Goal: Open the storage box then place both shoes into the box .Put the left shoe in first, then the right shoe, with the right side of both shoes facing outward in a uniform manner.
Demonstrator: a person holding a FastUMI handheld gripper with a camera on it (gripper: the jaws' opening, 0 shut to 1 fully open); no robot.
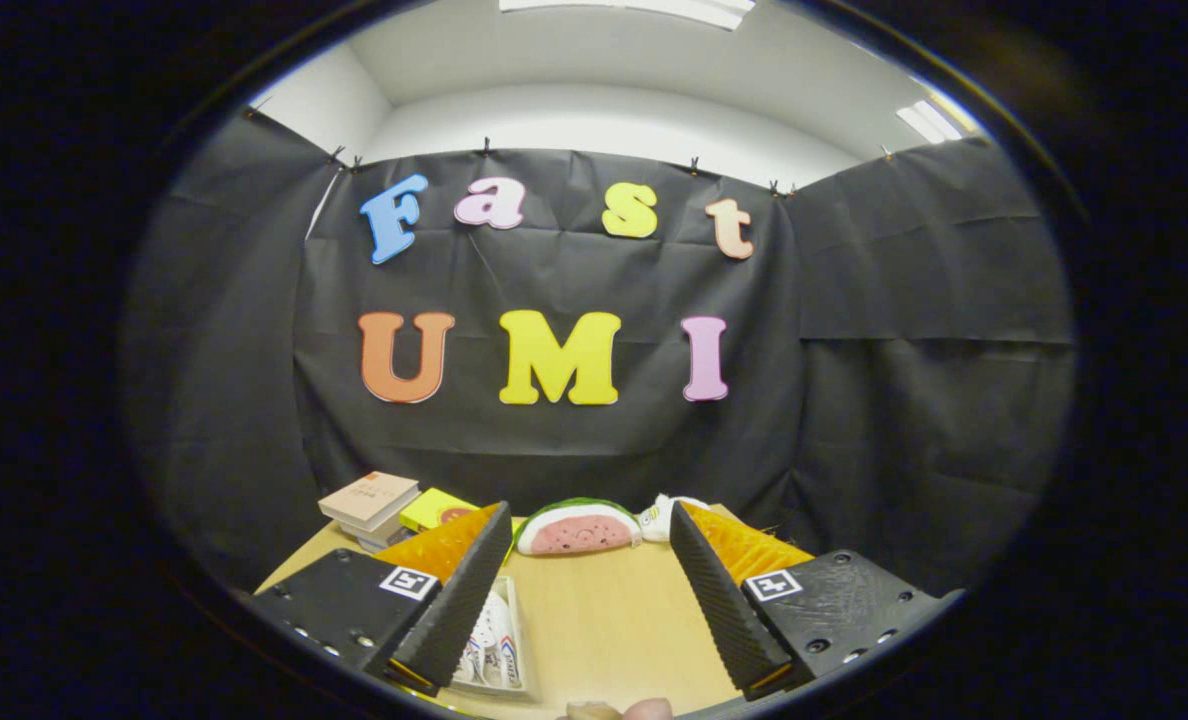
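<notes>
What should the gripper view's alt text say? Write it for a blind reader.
The gripper hangs open over a light wooden table, nothing between its fingers. A clear storage box holding white shoes lies beside one finger; beyond are a watermelon-slice toy and stacked books.

A watermelon-slice toy point(576, 528) lies at the wooden table's point(604, 620) far edge, books point(369, 503) stacked to its left.

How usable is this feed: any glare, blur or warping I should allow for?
Gripper view: even overhead light, no glare on the table; strong fisheye bending of the wall's edges; the open tool and the watermelon toy beyond it look sharp; the shoes by one finger are small and partly hidden.
</notes>
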